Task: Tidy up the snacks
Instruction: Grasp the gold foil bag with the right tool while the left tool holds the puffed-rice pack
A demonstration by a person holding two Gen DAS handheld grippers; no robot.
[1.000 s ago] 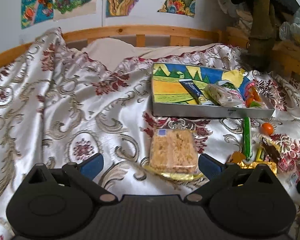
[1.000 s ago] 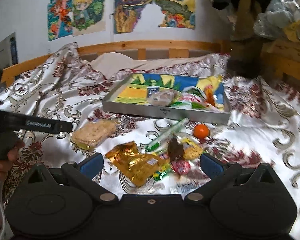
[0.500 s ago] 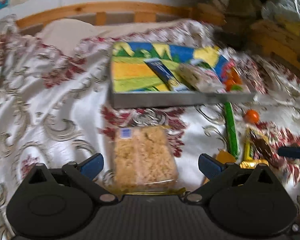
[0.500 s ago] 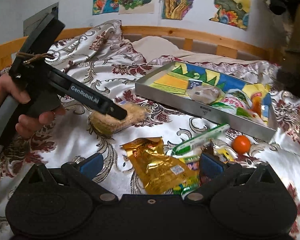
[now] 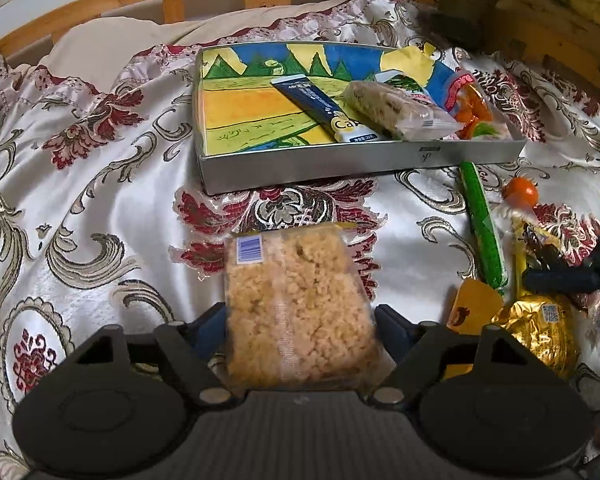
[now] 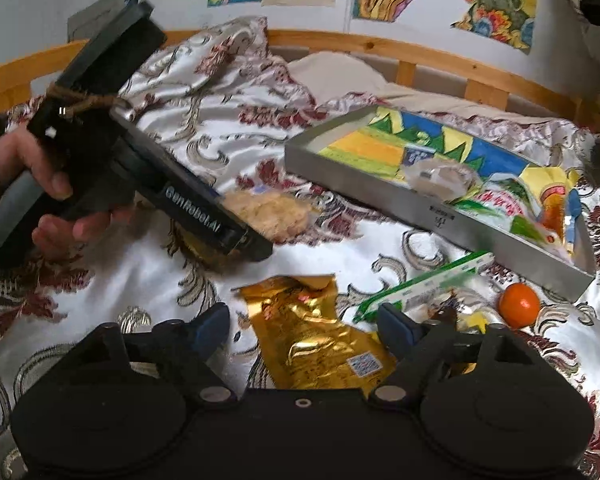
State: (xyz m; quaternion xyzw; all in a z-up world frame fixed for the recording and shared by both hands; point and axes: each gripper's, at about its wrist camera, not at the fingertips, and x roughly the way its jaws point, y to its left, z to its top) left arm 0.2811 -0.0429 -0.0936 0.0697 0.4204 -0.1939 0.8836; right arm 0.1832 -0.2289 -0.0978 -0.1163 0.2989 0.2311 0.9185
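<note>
We see a bed spread in glossy white satin (image 5: 112,208) patterned with dark red flowers and grey-gold scrolls. The grey metal tray (image 5: 360,158) is lined with a drawing in blue, yellow, orange and green bands with green peaks. In it lie a navy wrapper with a pale yellow end (image 5: 324,108) and a clear-wrapped beige bar (image 5: 396,110). On the bedspread we see a clear packet of golden-yellow puffed grain with a blue barcode label (image 5: 296,308), a crinkled gold foil pouch (image 6: 320,340), a green and white striped stick (image 6: 424,280) and a small orange fruit (image 6: 519,305). Each black hand-held gripper has blue pads (image 6: 210,326).
</note>
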